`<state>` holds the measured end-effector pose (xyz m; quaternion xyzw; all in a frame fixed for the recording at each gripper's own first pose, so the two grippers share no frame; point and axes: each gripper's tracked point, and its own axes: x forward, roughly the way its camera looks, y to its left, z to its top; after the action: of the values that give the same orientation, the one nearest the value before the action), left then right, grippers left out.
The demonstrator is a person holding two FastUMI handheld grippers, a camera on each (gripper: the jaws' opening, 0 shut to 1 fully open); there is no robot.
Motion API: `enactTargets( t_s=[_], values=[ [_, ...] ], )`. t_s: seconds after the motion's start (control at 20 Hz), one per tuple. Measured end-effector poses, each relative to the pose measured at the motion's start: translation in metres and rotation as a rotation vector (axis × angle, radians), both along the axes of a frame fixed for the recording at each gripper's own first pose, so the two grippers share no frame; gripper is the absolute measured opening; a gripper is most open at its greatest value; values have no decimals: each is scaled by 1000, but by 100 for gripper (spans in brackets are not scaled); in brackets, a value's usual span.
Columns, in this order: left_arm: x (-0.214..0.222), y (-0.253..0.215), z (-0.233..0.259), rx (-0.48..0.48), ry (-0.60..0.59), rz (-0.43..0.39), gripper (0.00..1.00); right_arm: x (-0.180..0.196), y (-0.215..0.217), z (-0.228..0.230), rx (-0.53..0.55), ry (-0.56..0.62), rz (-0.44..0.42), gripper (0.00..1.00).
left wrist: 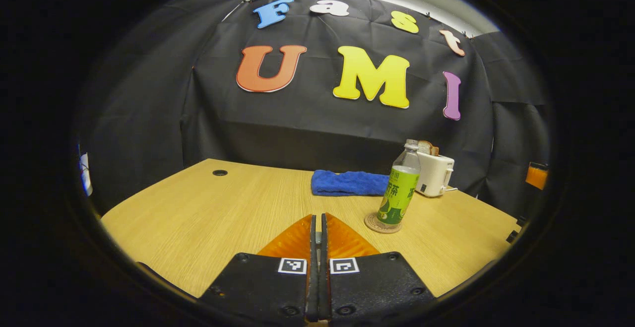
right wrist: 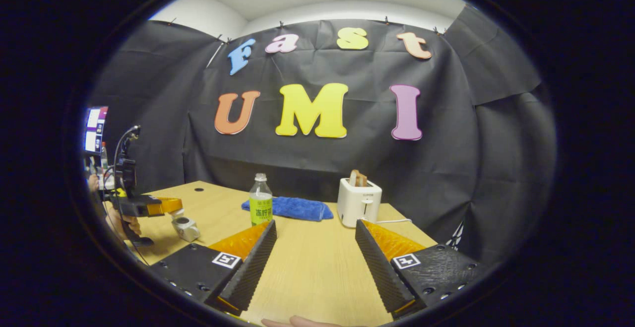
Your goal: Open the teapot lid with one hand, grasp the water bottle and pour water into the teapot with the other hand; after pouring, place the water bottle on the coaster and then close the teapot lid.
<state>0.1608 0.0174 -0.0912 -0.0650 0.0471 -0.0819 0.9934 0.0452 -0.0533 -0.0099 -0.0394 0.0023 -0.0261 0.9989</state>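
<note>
A clear water bottle [left wrist: 399, 188] with a green label stands upright on a round coaster [left wrist: 382, 224] right of centre on the wooden table; the right gripper view has the bottle [right wrist: 260, 207] just beyond my left finger. My right gripper [right wrist: 315, 225] is open over bare table, short of the bottle. Farther left, a hand holds my left gripper [right wrist: 166, 206] just above a small silvery teapot [right wrist: 186, 228] whose top looks dark and open. A small pale piece, apparently the lid [right wrist: 177, 213], hangs at its tips. In its own view my left gripper [left wrist: 318, 216] is shut.
A folded blue towel [left wrist: 349, 183] lies at the back of the table [left wrist: 198, 218], and a white toaster [left wrist: 434, 173] holding bread stands at the back right. A cable hole [left wrist: 220, 172] is at the back left. Black cloth walls close the booth.
</note>
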Motion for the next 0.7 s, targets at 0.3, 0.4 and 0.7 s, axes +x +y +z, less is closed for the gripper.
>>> enactTargets(
  t_s=[0.3, 0.4, 0.7],
  values=[
    [8, -3, -14, 27, 19, 16, 4, 4, -2, -7, -3, 22, 3, 97],
    [9, -3, -17, 25, 28, 16, 4, 3, 0, -7, -6, 22, 2, 95],
    [6, -5, -19, 19, 39, 13, 9, 4, 3, -10, -24, 27, 9, 97]
  ],
)
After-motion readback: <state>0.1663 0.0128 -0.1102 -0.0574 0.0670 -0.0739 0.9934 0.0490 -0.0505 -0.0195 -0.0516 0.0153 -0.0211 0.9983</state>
